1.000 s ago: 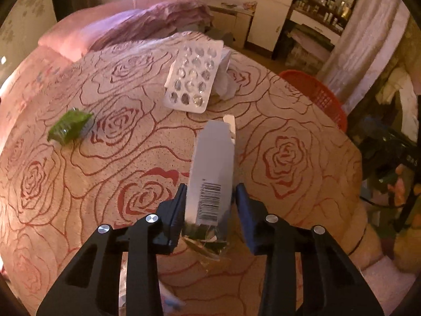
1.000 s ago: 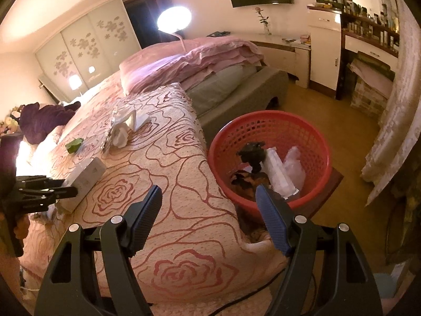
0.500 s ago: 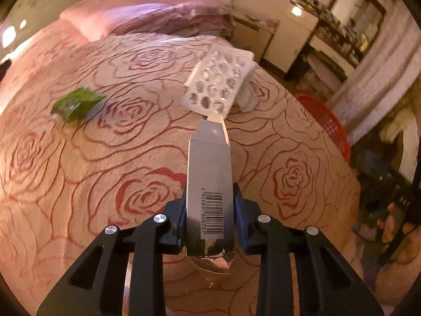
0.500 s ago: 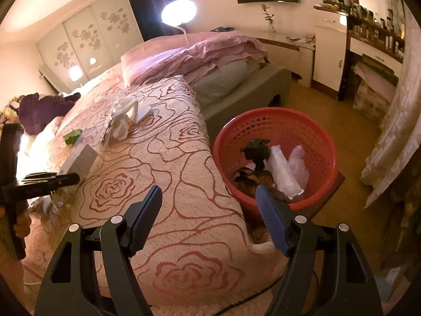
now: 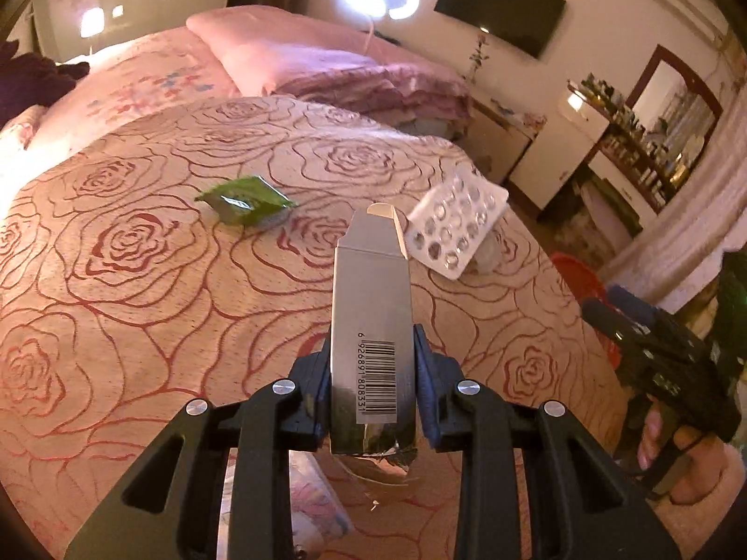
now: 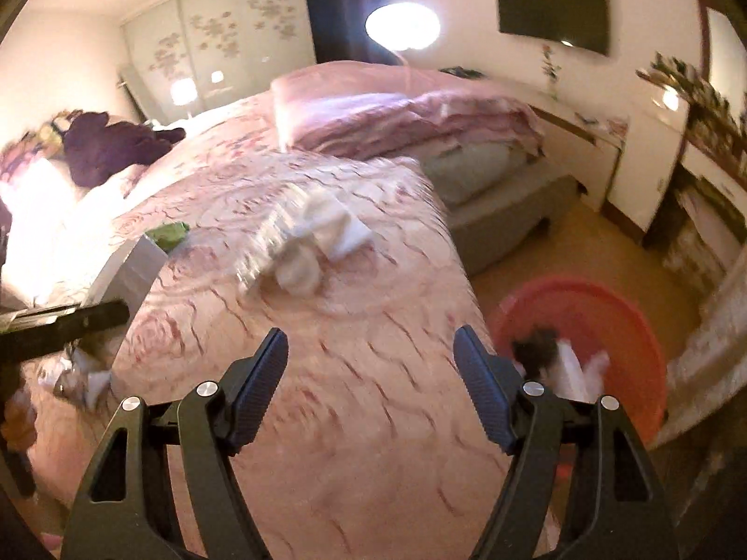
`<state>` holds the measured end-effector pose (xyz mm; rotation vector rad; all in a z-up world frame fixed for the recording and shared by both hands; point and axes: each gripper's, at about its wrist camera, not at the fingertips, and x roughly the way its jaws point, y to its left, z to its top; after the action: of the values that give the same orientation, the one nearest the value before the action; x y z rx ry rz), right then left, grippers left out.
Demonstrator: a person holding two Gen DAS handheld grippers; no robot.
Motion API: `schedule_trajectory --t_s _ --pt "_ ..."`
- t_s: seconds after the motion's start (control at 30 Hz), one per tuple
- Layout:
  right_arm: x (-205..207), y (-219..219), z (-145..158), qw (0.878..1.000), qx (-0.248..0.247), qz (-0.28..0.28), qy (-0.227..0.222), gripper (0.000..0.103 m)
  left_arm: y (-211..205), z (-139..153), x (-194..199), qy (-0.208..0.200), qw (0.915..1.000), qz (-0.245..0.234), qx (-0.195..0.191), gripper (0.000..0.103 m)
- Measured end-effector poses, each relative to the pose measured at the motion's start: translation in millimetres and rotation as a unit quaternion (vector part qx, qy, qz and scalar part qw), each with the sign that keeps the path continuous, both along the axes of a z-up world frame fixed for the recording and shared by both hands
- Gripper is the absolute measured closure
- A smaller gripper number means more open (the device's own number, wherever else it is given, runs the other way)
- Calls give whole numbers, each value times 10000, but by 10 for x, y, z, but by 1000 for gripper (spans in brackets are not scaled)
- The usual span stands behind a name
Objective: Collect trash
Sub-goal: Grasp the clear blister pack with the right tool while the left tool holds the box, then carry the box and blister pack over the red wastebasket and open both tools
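Left wrist view shows the left claw (image 5: 372, 380) clamped on a long silver-grey cardboard box (image 5: 371, 326) with a barcode label; the box points forward with its far flap open and is held above the rose-patterned pink bedspread (image 5: 140, 280). On the bedspread beyond it lie a crumpled green foil wrapper (image 5: 245, 199) to the left and a clear plastic blister tray (image 5: 455, 225) to the right, the tray leaning on something pale behind it. A sliver of the red plastic basket (image 5: 579, 280) shows past the bed's right edge, and the right claw's black body, held in a hand (image 5: 686, 462), appears at the far right.

Right wrist view, blurred by motion, shows the right claw (image 6: 371, 385) spread wide with nothing between its fingers, hanging over the bedspread. The red basket (image 6: 630, 326) stands on the floor beside the bed, lower right, with dark and white trash inside. White crumpled cloth or paper (image 6: 322, 238) lies on the bed ahead, touching the blister tray, which is too smeared to make out. The silver box (image 6: 128, 275) is at the left edge.
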<state>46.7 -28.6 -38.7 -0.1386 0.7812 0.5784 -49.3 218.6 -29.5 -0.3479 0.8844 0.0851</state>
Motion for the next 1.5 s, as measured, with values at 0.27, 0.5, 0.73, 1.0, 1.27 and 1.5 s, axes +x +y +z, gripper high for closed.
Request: schedule_trajectory --t_s 0.27,0.5,0.73,1.0,1.27,1.5 --pt "370 536 92 9996 -49 256 -143 38 132 20 -42 -110 9998 128 45 75" --pt "673 814 97 9991 62 416 -83 38 196 22 -58 -184 9997 113 -72 75" --pt "819 985 -69 9977 3 642 206 56 253 -4 -55 -173 9997 141 -134 75" --pt "703 1114 -105 9941 23 1040 313 80 317 -48 -69 -110 9994 236 -208 75" --pt "637 1180 -140 9930 55 1119 384 81 313 -50 -75 -100 9993 271 -218 75" --pt "479 1200 -45 9925 150 1198 208 90 312 -31 -105 -103 9992 332 -180 75"
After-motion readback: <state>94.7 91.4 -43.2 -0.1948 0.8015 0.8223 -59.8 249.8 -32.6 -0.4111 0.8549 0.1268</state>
